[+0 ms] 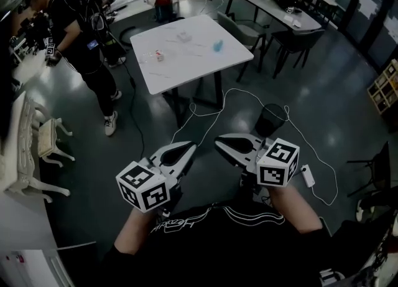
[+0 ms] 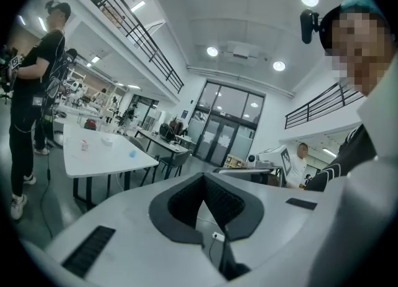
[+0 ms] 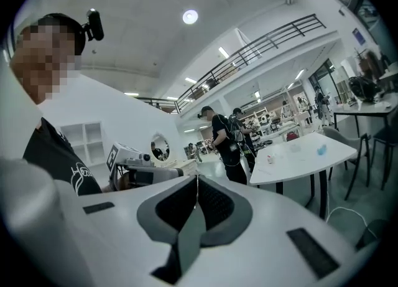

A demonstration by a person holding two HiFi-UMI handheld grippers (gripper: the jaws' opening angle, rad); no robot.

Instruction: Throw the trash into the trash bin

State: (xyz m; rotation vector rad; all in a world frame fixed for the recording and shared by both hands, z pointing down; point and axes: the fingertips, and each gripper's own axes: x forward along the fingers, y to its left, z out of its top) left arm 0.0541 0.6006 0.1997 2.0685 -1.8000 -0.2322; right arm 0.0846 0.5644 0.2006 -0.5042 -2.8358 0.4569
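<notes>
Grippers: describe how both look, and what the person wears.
Left gripper and right gripper match: white shells, dark textured pads lining the jaws, and a white cube with black square markers at the back of each. The person wears a black top with white print.

Left gripper [image 1: 191,147] and right gripper [image 1: 219,142] side by side, near level, jaws together, empty.

Two grippers [image 1: 190,147] [image 1: 218,142], one table [image 1: 193,63], three trash pieces [image 1: 159,55] [image 1: 183,37] [image 1: 218,46], one bin [image 1: 271,119].
</notes>
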